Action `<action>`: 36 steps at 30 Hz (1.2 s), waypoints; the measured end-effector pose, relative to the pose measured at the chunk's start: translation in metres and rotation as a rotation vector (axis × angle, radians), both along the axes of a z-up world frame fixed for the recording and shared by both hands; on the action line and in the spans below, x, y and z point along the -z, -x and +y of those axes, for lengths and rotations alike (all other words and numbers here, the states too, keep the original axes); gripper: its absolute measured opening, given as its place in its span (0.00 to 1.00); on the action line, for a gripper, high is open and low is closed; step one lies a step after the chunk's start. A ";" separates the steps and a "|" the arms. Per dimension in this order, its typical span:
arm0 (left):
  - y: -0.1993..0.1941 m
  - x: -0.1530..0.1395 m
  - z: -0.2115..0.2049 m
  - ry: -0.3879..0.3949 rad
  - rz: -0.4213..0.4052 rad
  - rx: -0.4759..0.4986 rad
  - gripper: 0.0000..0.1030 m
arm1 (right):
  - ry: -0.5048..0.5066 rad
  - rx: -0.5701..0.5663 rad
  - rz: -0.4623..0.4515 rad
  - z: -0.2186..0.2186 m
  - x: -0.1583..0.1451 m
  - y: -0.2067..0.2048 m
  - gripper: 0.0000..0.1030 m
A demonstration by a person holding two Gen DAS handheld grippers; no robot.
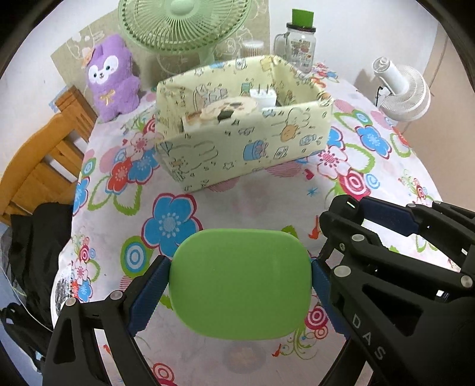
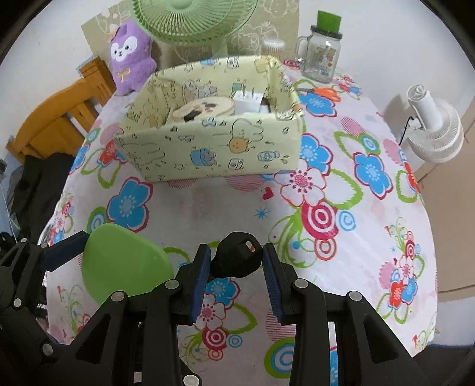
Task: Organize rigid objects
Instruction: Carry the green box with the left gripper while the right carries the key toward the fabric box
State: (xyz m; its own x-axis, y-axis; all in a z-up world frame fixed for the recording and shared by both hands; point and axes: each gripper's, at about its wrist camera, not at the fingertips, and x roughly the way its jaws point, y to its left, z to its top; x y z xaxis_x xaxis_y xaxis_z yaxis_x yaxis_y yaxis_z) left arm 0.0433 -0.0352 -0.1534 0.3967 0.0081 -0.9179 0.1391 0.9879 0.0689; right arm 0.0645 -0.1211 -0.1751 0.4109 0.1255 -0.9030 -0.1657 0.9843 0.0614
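Observation:
My left gripper (image 1: 240, 282) is shut on a flat green rounded case (image 1: 242, 282), held above the floral tablecloth; the case also shows in the right wrist view (image 2: 124, 264). My right gripper (image 2: 236, 261) is shut on a small black plug-like object (image 2: 236, 258) with an orange-and-white mark. A pale yellow patterned storage box (image 1: 246, 148) stands ahead at the table's middle, also in the right wrist view (image 2: 213, 151). It holds a round patterned item (image 2: 204, 108) and a white charger (image 2: 248, 102).
A green fan (image 1: 181, 26), a purple plush toy (image 1: 111, 77) and a glass jar with a green lid (image 1: 299, 44) stand behind the box. A white fan (image 1: 403, 92) is at the right. A wooden chair (image 1: 38, 160) and a black bag (image 1: 38, 249) are at the left.

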 end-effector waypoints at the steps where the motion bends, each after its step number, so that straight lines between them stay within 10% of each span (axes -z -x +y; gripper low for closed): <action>1: 0.001 -0.003 -0.001 0.001 -0.005 0.002 0.92 | 0.000 0.002 -0.004 -0.001 -0.003 0.001 0.37; 36: -0.050 -0.068 -0.004 -0.017 -0.092 -0.014 0.92 | 0.011 -0.028 -0.096 -0.002 -0.074 -0.047 0.37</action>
